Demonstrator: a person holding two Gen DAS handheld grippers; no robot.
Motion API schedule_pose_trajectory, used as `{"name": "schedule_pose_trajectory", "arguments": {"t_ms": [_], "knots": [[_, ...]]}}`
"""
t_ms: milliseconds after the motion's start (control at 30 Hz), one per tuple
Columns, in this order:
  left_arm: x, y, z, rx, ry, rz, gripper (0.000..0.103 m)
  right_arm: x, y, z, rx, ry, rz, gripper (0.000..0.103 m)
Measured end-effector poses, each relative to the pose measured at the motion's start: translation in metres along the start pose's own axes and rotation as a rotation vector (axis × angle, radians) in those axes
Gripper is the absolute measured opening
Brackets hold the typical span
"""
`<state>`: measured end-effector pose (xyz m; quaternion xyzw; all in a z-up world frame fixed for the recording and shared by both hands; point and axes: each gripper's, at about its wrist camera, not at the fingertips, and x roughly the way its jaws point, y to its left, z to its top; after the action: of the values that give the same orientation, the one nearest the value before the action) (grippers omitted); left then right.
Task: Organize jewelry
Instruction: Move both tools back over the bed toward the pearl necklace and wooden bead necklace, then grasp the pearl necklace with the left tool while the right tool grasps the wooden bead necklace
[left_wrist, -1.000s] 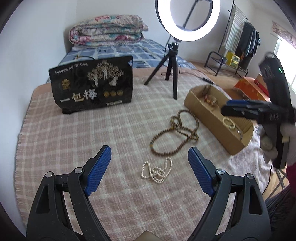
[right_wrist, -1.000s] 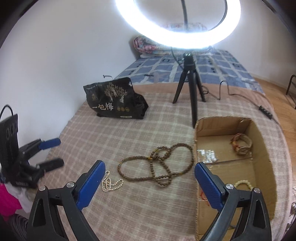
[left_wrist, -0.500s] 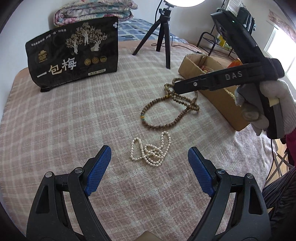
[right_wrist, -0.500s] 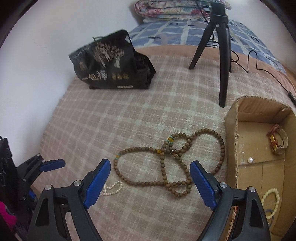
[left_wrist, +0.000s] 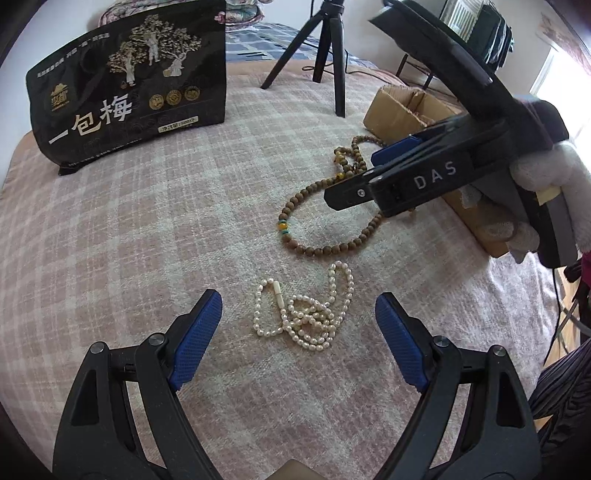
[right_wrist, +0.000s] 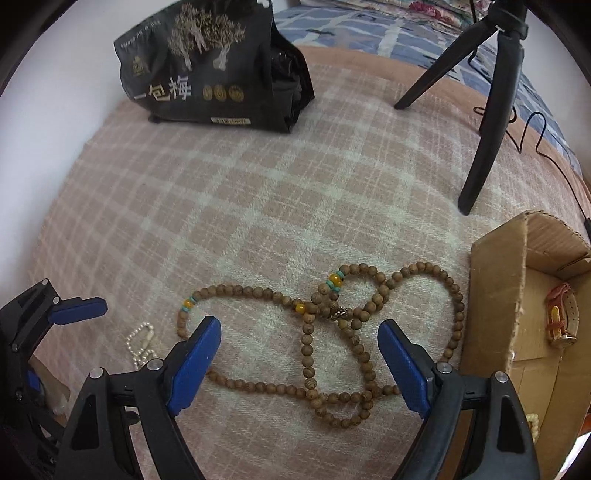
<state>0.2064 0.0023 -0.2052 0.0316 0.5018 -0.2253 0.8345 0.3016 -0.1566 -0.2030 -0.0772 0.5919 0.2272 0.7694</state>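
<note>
On a pink checked blanket (left_wrist: 155, 206), a black snack bag (left_wrist: 129, 81) is stood upright at the far left, with the legs of a black tripod (left_wrist: 332, 55) planted further right and a cardboard box (right_wrist: 517, 302) holding a watch (right_wrist: 561, 317) placed at the right edge. The left gripper (left_wrist: 298, 332) is held with its jaws spread wide and empty over a tangled pearl necklace (left_wrist: 306, 314), which lies loose on the blanket between the blue pads without being touched. The right gripper (right_wrist: 299, 365) is likewise seen open and empty after a slight closing of its jaws, poised above the wooden bead necklace (right_wrist: 332, 332), which is coiled on the blanket just beside the box
</note>
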Motion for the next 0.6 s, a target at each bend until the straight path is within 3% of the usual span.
{"name": "schedule_pose_trajectory", "arguments": {"t_ms": [400, 600], "knots": [[0.029, -0.013, 0.004, 0.032, 0.08, 0.07, 0.087, 0.022, -0.012, 0.019, 0.022, 0.04, 0.001, 0.088], [0.033, -0.009, 0.004, 0.022, 0.079, 0.102, 0.073, 0.029, -0.014, 0.033, 0.015, 0.048, -0.011, 0.08]]}}
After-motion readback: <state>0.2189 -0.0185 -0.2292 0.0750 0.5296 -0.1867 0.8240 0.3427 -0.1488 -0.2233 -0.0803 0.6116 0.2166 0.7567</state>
